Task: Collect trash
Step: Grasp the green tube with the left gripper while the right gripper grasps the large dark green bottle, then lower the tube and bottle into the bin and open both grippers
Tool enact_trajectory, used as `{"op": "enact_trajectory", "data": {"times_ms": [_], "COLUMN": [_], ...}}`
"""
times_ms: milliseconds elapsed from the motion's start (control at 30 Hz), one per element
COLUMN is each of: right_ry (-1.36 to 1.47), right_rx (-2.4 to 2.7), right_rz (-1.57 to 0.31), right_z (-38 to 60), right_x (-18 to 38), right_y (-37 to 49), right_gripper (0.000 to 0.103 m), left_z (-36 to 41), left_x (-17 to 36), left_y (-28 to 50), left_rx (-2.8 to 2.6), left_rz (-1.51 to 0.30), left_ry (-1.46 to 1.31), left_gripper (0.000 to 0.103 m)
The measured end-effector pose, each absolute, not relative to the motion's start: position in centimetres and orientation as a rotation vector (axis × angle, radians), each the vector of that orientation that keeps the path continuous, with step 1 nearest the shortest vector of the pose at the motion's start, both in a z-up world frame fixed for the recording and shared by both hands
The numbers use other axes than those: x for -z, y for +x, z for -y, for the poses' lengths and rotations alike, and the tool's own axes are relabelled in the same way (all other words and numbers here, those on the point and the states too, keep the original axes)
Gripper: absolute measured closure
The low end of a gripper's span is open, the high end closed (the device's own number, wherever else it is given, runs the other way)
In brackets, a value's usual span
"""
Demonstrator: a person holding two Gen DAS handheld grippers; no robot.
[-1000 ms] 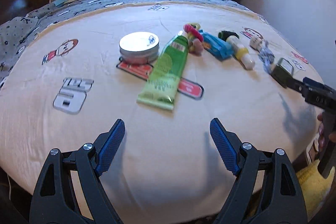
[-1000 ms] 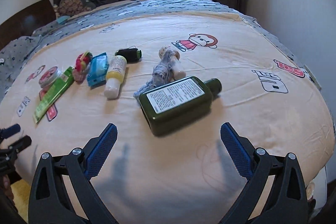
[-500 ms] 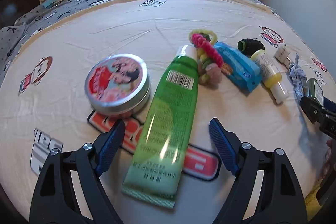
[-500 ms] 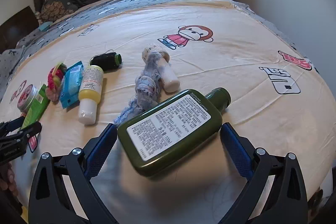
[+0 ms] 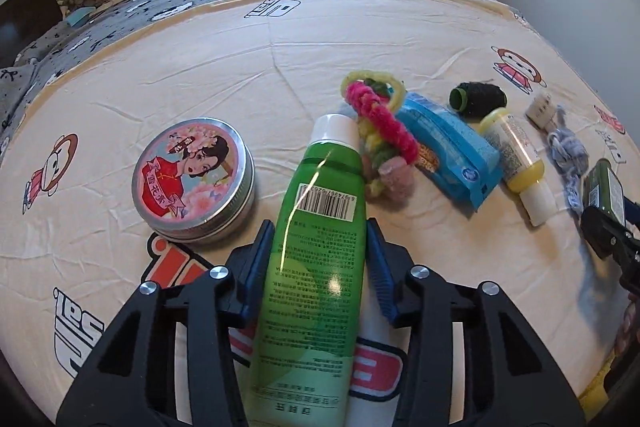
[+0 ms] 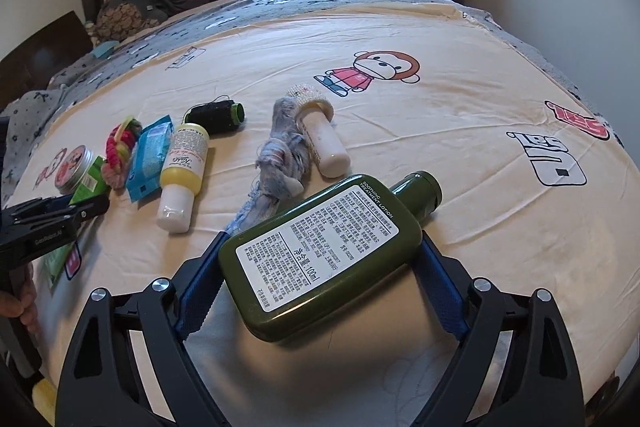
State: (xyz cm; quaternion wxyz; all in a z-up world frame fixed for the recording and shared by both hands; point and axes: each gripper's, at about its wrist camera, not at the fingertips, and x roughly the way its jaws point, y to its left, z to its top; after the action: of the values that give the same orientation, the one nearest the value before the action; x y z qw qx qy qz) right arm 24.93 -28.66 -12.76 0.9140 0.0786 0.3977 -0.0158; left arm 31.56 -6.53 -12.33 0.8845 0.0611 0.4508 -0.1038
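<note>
Green tube (image 5: pixel 320 263) in left gripper (image 5: pixel 320 259); bed edge (image 6: pixel 624 211) near

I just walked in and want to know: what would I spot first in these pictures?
Probably the bright green tube, lying on the cartoon bedsheet with the left gripper closed on its sides. Next, the dark green lotion bottle, lying label-up between the right gripper's blue pads. Left of the tube sits a round tin with a painted lady on its lid.
</note>
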Motion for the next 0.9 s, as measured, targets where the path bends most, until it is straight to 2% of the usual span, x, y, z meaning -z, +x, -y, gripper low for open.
{"op": "enact_trajectory", "data": {"times_ms": [367, 900], "right_ry": [0.129, 0.064], "right_rx": [-0.013, -0.229], "right_rz": [-0.799, -0.757], "right_z": [28.6, 24.4], "right_x": [12.5, 11.2], "right_y": [20.8, 9.3], "right_gripper": [0.014, 0.014], "left_z": [6.5, 6.1], "left_x": [12.3, 10.9], "left_y": [26.1, 10.5], "left_rx": [0.253, 0.357], "left_rz": [-0.905, -0.802], "left_ry": [0.149, 0.148], "left_gripper": [0.064, 0.064]}}
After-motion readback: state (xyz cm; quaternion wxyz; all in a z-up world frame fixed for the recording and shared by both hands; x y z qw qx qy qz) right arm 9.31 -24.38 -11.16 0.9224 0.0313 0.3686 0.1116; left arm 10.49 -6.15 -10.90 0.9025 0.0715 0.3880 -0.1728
